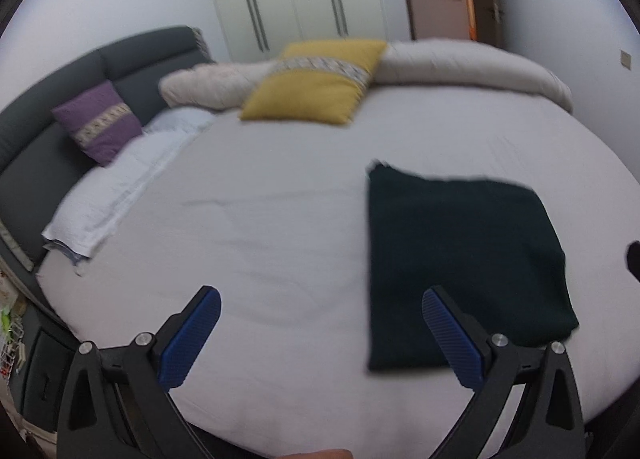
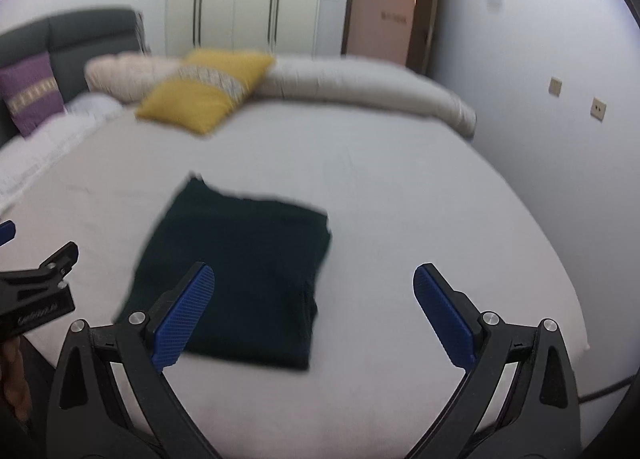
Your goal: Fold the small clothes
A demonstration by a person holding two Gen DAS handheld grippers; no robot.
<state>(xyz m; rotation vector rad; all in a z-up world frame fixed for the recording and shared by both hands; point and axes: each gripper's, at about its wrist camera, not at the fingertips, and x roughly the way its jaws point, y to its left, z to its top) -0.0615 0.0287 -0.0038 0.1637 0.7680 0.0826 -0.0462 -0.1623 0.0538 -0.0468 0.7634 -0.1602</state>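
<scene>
A dark green garment lies folded into a flat rectangle on the white bed sheet; the right wrist view shows the garment too. My left gripper hovers open above the sheet, its right blue pad over the garment's near left edge. My right gripper is open as well, with its left pad over the garment's near part and nothing between the fingers. The left gripper's body shows at the left edge of the right wrist view.
A yellow cushion and a rolled cream duvet lie at the far side of the bed. A purple cushion leans on the dark headboard. A folded white cloth lies at the left. Wardrobe doors and an open doorway stand behind.
</scene>
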